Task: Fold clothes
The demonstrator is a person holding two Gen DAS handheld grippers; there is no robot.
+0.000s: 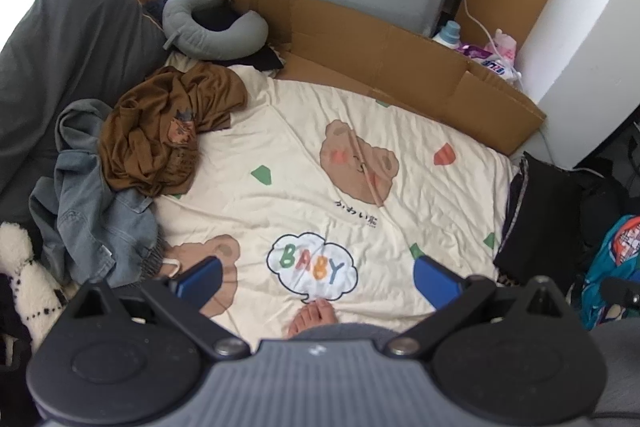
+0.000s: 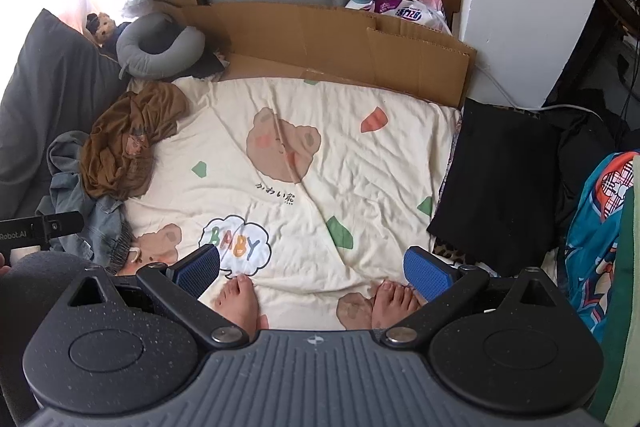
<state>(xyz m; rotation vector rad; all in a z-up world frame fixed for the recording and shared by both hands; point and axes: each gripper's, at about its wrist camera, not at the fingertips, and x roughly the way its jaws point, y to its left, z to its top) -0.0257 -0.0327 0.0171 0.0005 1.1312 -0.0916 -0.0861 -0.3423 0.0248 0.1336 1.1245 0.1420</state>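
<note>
Clothes lie heaped at the left edge of the bed: a brown shirt (image 1: 168, 131) crumpled on top of a blue denim garment (image 1: 88, 223), both resting against a dark grey pillow (image 1: 60, 39). I have the left gripper (image 1: 316, 279) hanging above the cream blanket (image 1: 304, 155), jaws spread wide with nothing between the blue pads (image 1: 200, 279). My right gripper (image 2: 312, 267) is equally wide apart and empty, hovering over the same blanket near the "BABY" cloud print (image 2: 236, 245). Below it I see two bare feet (image 2: 238, 301) on the blanket. A folded black garment (image 2: 500, 183) sits at the right edge, well apart from the heap. A grey neck pillow (image 1: 212, 23) lies beyond the brown shirt, beside flattened cardboard (image 1: 380, 55).
</note>
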